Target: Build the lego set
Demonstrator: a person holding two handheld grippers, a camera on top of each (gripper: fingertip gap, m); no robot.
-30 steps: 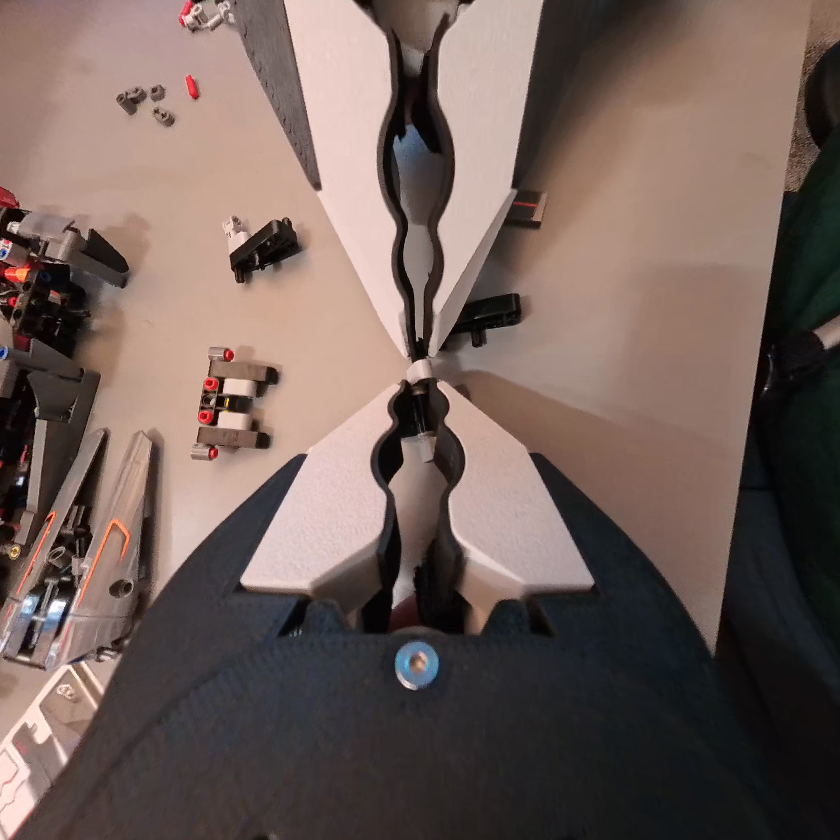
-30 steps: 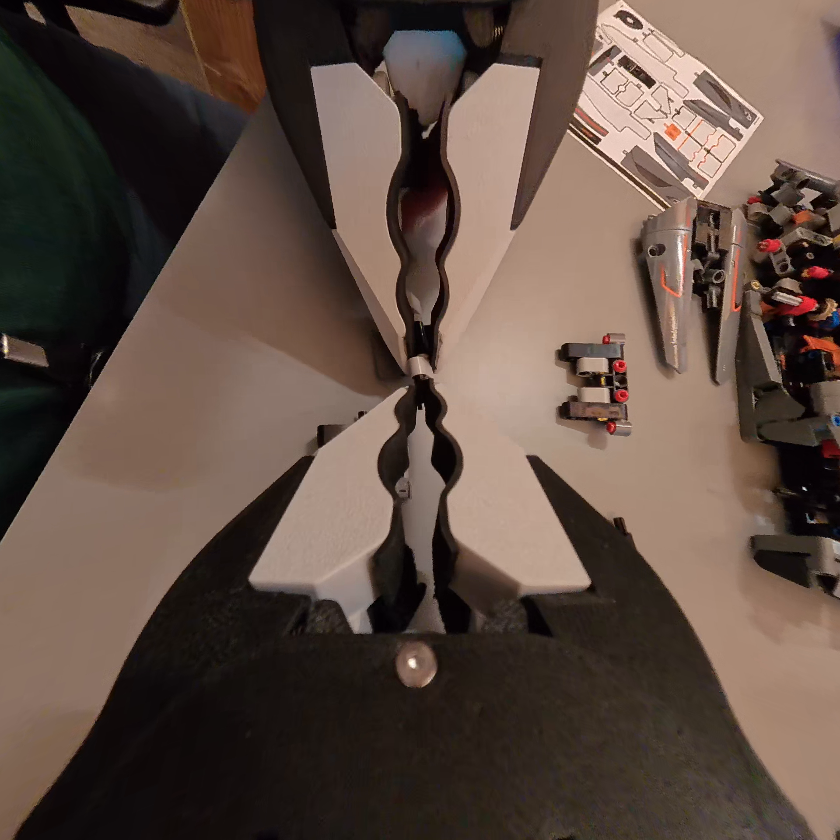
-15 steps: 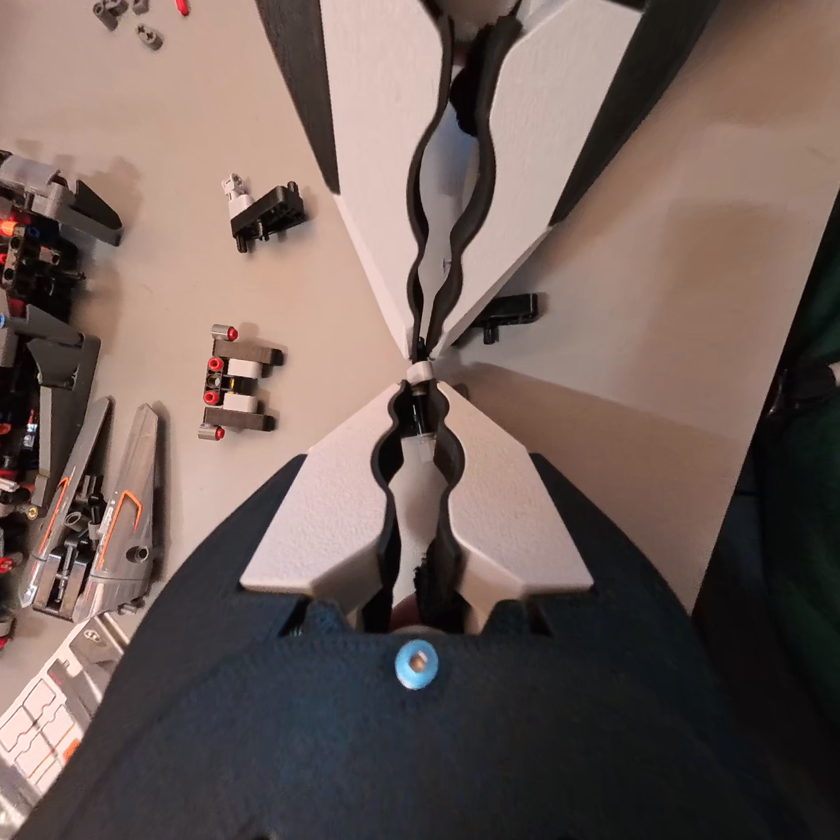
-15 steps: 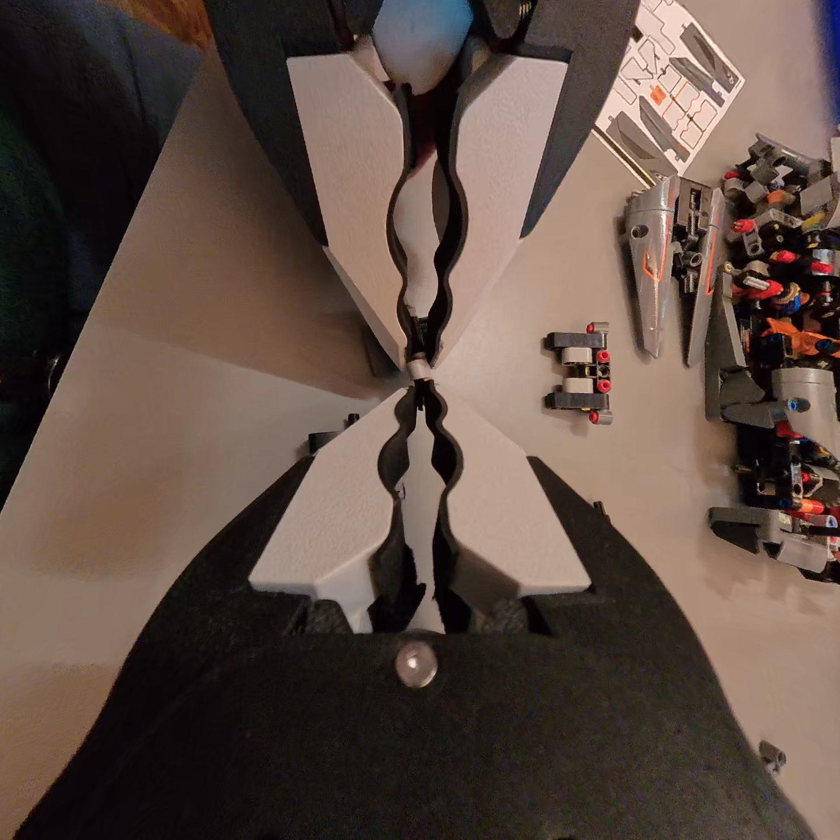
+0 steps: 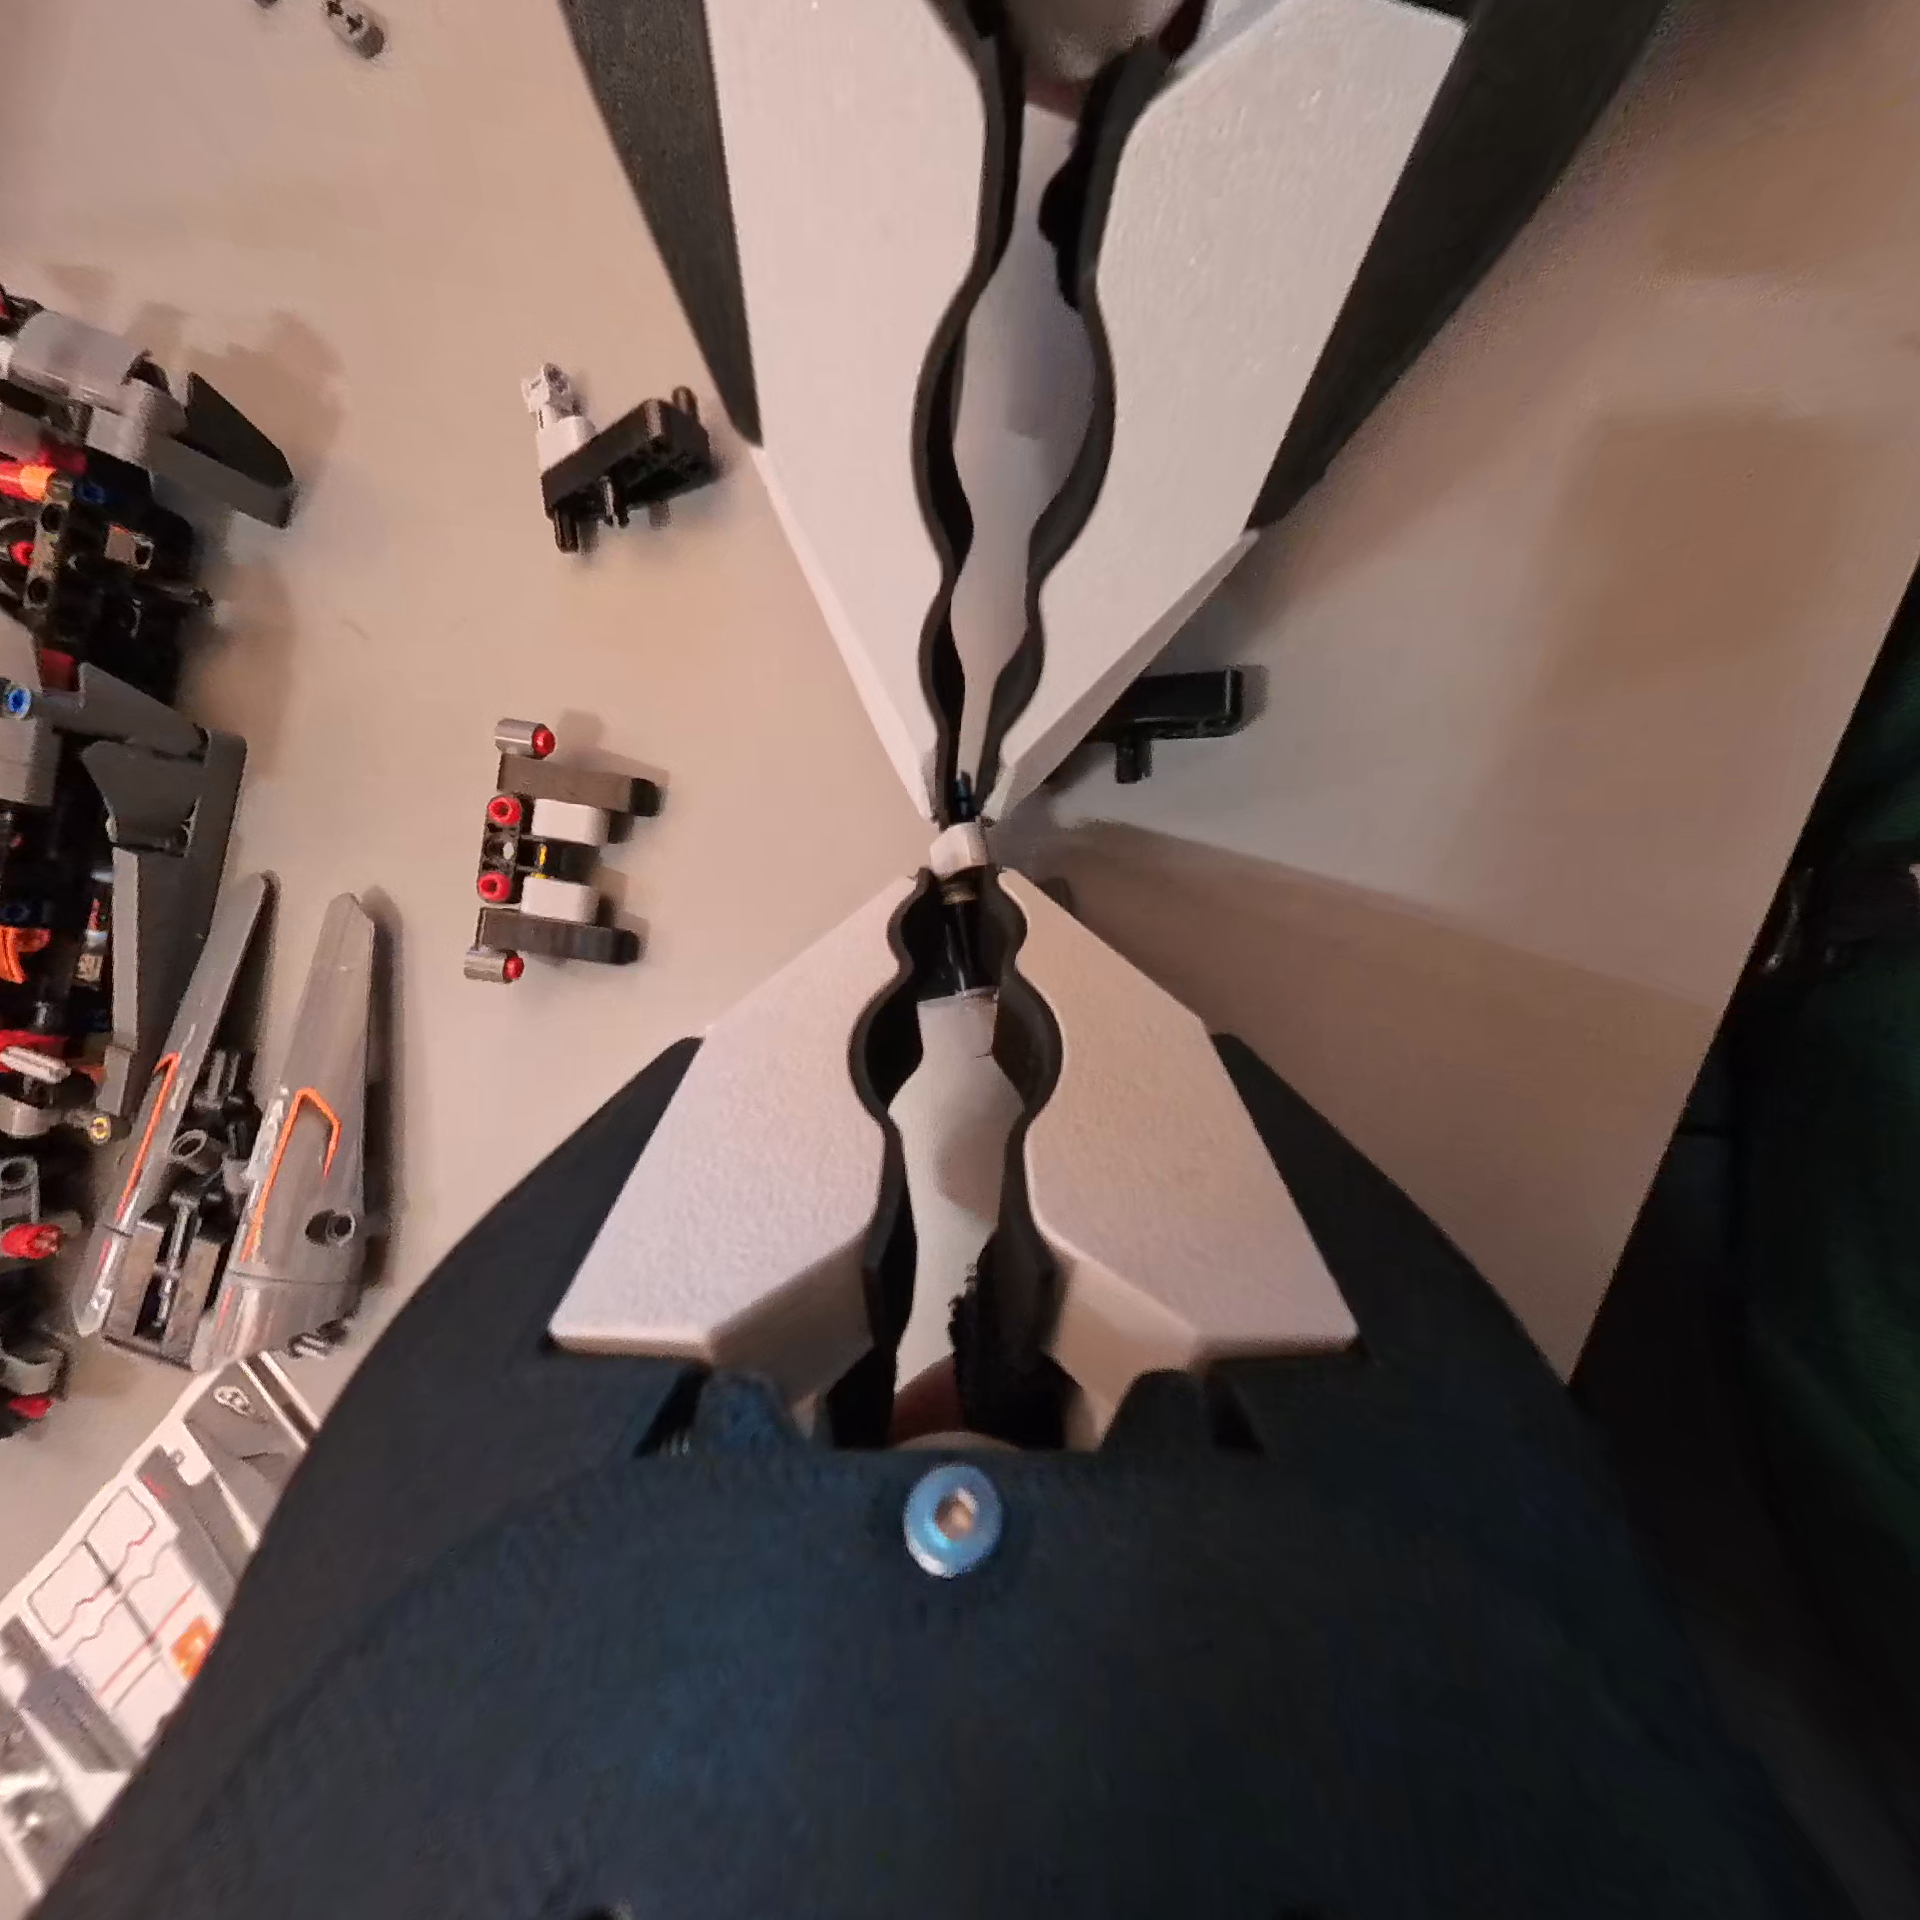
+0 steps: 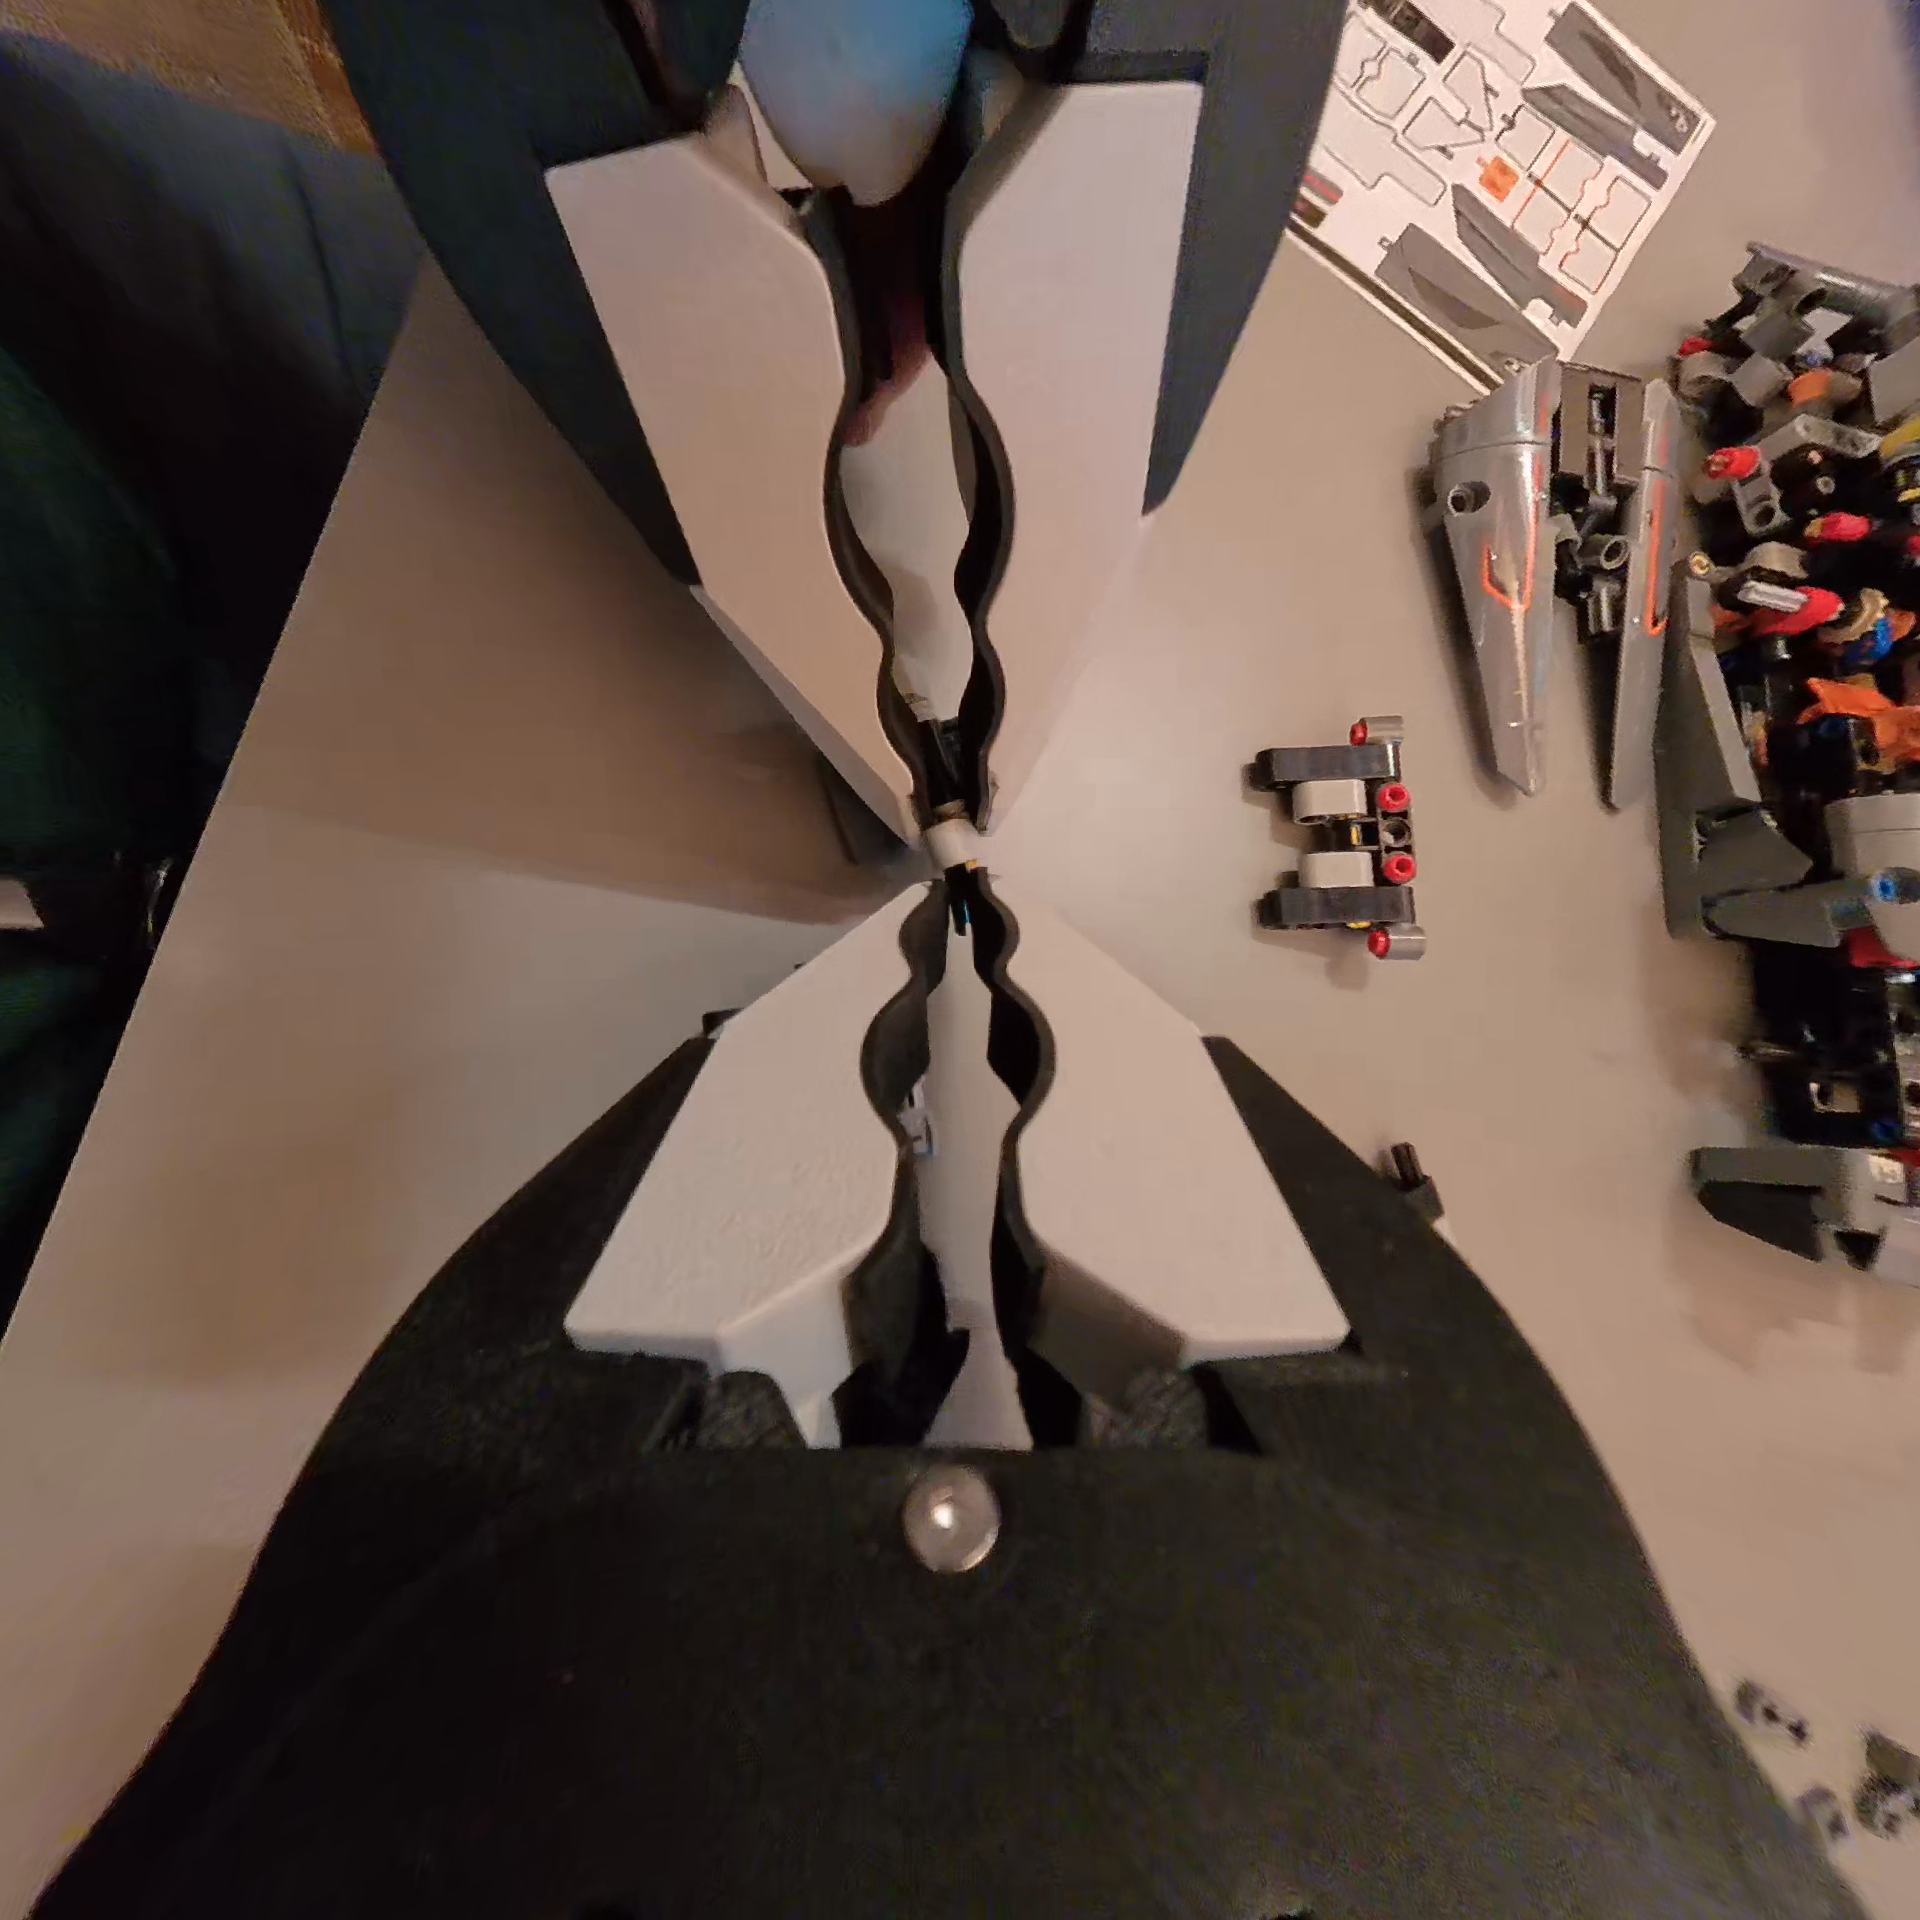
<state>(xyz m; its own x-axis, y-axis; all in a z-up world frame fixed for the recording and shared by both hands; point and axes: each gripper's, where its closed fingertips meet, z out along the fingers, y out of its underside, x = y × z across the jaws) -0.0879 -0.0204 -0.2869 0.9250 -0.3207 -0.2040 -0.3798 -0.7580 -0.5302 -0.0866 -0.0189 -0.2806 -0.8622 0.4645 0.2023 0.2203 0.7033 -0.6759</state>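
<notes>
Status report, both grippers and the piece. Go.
Left gripper and right gripper both shut, tip to tip on one thin black axle. Light grey bush sits between the tips. Above the table; nothing in the way.

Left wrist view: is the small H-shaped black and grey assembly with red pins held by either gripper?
No, the H-shaped assembly lies alone on the table, left of both grippers' meeting tips.

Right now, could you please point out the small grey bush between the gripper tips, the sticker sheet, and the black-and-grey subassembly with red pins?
grey bush [image 5: 957, 844], left wrist view, its side.
sticker sheet [image 6: 1496, 156], right wrist view, its middle.
black-and-grey subassembly [image 6: 1340, 844], right wrist view, its centre.
</notes>
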